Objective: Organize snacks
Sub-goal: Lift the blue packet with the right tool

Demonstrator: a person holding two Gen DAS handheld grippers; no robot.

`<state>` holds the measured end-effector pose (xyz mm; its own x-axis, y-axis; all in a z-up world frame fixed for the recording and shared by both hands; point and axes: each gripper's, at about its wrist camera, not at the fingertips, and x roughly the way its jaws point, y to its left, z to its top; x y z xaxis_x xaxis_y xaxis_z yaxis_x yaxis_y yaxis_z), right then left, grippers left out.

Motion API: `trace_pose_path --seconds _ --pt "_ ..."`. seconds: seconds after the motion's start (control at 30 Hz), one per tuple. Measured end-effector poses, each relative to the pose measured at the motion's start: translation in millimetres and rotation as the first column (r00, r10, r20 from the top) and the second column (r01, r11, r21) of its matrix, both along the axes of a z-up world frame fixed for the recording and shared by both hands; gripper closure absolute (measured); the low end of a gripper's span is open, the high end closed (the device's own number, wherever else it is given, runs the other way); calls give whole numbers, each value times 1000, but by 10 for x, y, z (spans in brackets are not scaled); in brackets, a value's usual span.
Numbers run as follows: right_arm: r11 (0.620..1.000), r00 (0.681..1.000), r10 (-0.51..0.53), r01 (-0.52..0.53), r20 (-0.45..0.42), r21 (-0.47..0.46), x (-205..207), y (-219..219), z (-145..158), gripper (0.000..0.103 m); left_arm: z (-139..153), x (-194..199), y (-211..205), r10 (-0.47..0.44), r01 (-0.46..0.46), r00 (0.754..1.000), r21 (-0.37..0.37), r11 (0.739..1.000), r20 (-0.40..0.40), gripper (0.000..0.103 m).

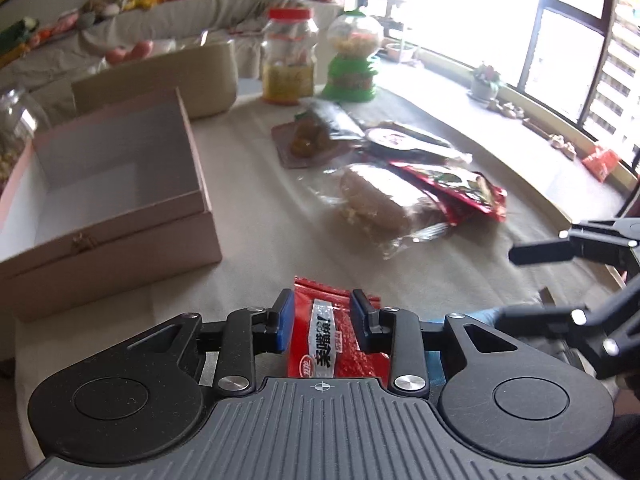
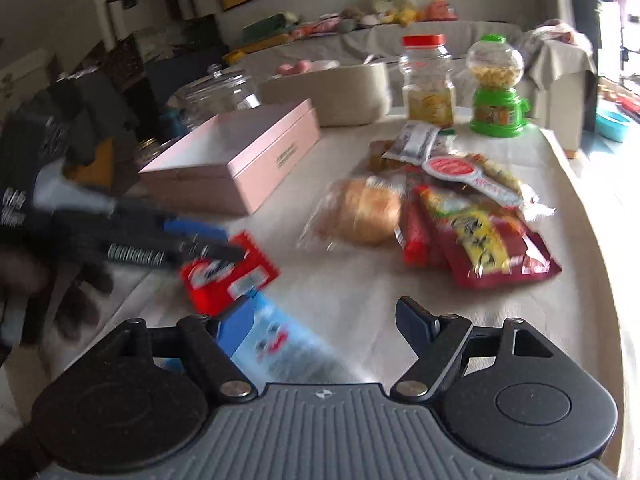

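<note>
1. Left wrist view: my left gripper (image 1: 322, 320) pinches a small red foil snack packet with a white label (image 1: 334, 334), its blue pads pressed on either side of the packet, just above the beige tablecloth (image 1: 248, 208).
2. I judge the step in hand to be the carry: one packet picked, not yet boxed. The open pale pink box with a white lining and a small brass clasp (image 1: 108, 200) stands to the left of the gripper, near it, and nothing shows inside it.
3. The next move, as I read it, calls for swinging the packet left over the box's near wall, then letting go low enough that it lands flat inside.
4. My right gripper (image 2: 316, 332) stands spread, nothing pressed between its pads. A light blue printed packet (image 2: 276, 340) lies beside its left finger; blur keeps me from telling whether they touch.
5. Count, right wrist view: one bread roll in a clear wrapper (image 2: 368, 212); at least two red pouches with yellow print (image 2: 480, 248), overlapping so the number is uncertain; one clear pack with a red round label (image 2: 472, 176); one small white sachet (image 2: 412, 140).
6. Behind the heap: one clear plastic jar with a red lid (image 2: 428, 80), one green-based toy dispenser with a clear globe (image 2: 496, 92), one beige rounded container (image 2: 336, 96), and one glass lidded jar (image 2: 220, 92) beyond the box.
</note>
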<state>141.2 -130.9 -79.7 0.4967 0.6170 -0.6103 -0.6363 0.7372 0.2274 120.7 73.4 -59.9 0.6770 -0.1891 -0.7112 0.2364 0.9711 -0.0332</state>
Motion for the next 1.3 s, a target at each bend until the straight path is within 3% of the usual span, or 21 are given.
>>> trace_pose_path --seconds 0.13,0.23,0.33,0.4,0.5,0.57,0.63,0.73,0.83,0.93,1.07,1.2,1.3 --pt "986 986 167 -167 23 -6 -191 86 -17 21 -36 -52 -107 -47 48 999 42 998 -24 68" --pt "952 954 288 -276 85 -131 -316 264 -66 18 -79 -75 -177 -57 60 998 79 995 -42 68" --pt "916 923 355 -312 147 -253 -405 350 -120 17 -11 -112 -138 -34 36 999 63 997 -30 68" --pt "927 944 297 -249 143 -280 -328 351 -120 17 69 -152 -77 -2 2 1000 55 998 0 69" --pt "972 992 82 -59 95 -226 -47 229 -141 16 157 -225 -40 -1 0 1000 39 999 28 69" --pt "984 995 -49 63 83 -168 88 76 -136 16 157 -271 -114 -33 32 999 48 998 24 69" --pt "991 994 -95 99 52 -95 152 -89 -117 16 94 -313 -248 -86 85 996 83 993 4 68" --pt "991 992 -127 127 22 -43 170 -271 -127 16 -65 -340 -444 -128 131 991 175 976 -27 69" --pt "987 988 -155 155 2 -33 164 -345 -200 16 -187 -323 -532 -155 160 987 185 969 -45 62" --pt "987 987 -159 159 10 -11 152 -353 -223 16 -198 -288 -547 -157 163 986 159 974 -53 52" --pt "988 988 -153 154 21 -21 117 -334 -239 14 -177 -295 -450 -108 112 993 116 987 -36 53" --pt "990 990 -140 141 22 -28 116 -310 -239 9 -209 -238 -304 -15 19 999 136 991 -33 51" --pt "990 991 -132 133 27 -39 112 -276 -241 7 -220 -200 -251 -3 7 999 114 993 -35 51"
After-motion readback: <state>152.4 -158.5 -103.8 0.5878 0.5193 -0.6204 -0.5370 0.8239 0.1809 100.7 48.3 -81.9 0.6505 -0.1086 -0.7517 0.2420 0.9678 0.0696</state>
